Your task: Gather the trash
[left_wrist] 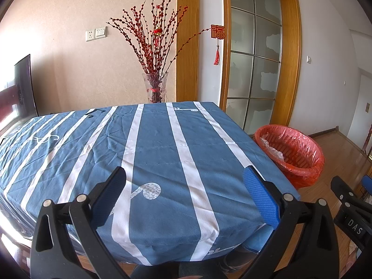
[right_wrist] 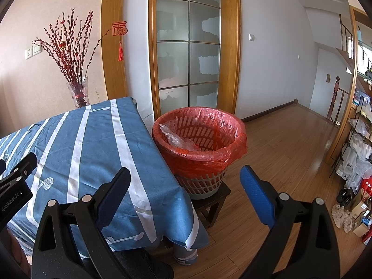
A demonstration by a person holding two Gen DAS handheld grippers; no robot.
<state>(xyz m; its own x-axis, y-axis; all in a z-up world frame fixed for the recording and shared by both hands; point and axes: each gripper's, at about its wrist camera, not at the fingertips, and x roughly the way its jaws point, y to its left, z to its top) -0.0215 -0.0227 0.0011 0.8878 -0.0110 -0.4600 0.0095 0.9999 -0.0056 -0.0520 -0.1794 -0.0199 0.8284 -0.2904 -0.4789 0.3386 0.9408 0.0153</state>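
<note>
Left wrist: tablecloth (left_wrist: 151, 153) bare, left gripper (left_wrist: 186, 190) spread, empty. Right gripper (right_wrist: 186, 190) spread too. Bin (right_wrist: 200, 148) center-frame holds plastic wrap (right_wrist: 174, 137). We think pickup's done; next we scan for leftovers.

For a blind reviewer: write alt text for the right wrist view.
The open, empty right gripper points toward a basket bin lined with a red bag, holding crumpled clear plastic, on a low stool beside a table under a blue striped cloth.
</note>
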